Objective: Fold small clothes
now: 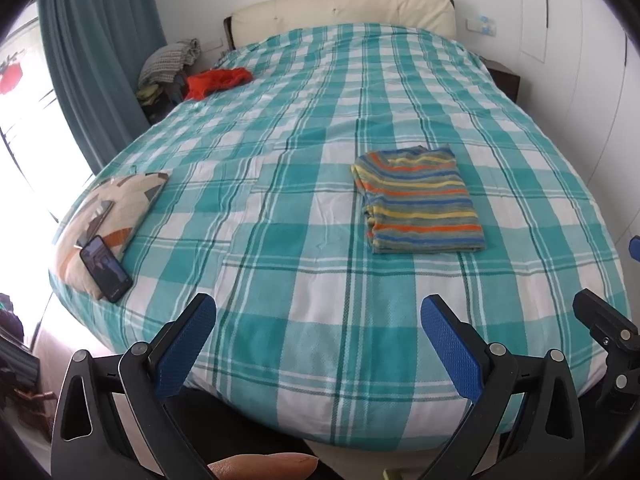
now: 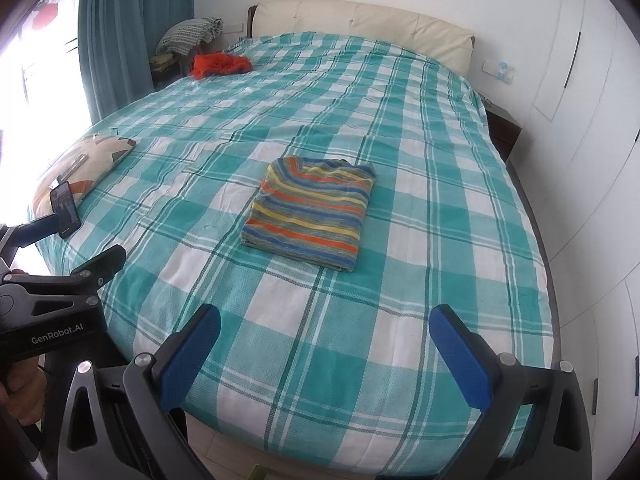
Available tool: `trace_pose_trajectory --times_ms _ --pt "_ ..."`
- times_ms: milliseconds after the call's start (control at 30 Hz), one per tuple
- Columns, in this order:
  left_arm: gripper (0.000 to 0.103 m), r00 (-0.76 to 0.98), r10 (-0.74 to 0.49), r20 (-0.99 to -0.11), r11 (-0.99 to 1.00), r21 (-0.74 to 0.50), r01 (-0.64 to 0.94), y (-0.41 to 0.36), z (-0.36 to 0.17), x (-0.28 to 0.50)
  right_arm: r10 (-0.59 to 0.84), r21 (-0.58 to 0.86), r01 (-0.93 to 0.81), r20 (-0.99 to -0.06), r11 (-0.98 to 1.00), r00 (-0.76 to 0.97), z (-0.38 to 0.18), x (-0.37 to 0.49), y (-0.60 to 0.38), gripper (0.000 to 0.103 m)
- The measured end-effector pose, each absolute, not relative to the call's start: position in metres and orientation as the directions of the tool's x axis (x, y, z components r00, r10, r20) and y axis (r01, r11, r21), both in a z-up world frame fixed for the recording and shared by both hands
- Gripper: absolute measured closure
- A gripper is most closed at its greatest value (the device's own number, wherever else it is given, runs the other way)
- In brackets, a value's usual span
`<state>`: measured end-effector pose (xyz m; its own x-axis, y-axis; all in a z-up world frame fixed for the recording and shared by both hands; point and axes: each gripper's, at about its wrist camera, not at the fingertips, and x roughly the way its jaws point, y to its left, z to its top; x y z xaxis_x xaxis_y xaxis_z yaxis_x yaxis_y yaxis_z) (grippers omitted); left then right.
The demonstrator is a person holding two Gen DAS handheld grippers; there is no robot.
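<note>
Folded shirt (image 1: 418, 200) (image 2: 311, 212) lies on bed (image 1: 280, 240) (image 2: 440, 200). Left claw (image 1: 318, 316) and right claw (image 2: 325, 328): jaws spread, holding nothing.

I am seeing bare checked bedspread (image 2: 320, 340) lying between my grippers and the folded striped garment (image 2: 310, 216). A pillow (image 1: 108, 216) carrying a phone (image 1: 106, 268) is occupying the bed's left edge, well apart.
</note>
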<state>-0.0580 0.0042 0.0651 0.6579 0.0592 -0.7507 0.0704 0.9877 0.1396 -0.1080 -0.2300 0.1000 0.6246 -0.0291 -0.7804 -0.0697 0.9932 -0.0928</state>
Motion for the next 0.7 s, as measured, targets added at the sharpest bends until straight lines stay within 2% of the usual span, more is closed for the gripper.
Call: trace_pose_trajectory --times_ms 700 --pt "0.001 0.67 0.012 -0.742 0.988 0.111 0.105 0.001 0.077 -0.059 -0.033 -0.075 -0.042 -0.787 0.996 0.617 0.105 -0.103 -0.237 0.0"
